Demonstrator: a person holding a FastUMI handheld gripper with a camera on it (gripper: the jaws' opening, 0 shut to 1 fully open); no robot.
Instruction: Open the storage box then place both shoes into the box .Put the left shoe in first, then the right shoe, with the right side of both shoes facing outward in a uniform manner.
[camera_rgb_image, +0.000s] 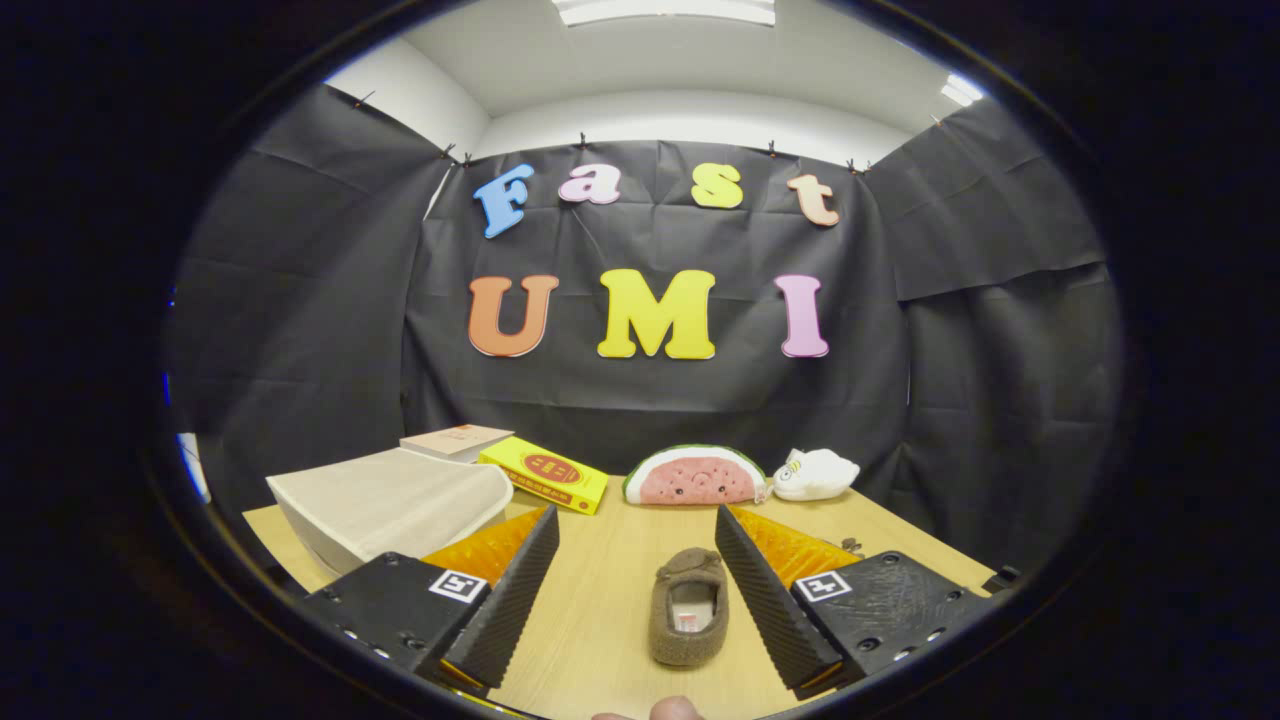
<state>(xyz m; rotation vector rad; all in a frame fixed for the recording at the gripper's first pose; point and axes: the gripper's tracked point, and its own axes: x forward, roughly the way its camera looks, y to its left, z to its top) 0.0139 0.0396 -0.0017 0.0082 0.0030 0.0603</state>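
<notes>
A brown fuzzy slipper (688, 606) lies on the wooden table (610, 580), toe pointing away, between my two fingers and closer to the right one. My gripper (637, 530) is open and wide apart, with neither finger touching the slipper. The storage box (395, 505), whitish with its lid closed, stands beyond the left finger at the table's left side. Only one shoe is in sight.
Behind the box lie a tan book (456, 441) and a yellow box (545, 474). A watermelon-slice plush (696, 476) and a small white plush (815, 474) sit at the table's back edge against the black cloth wall. A fingertip (672, 709) shows below the slipper.
</notes>
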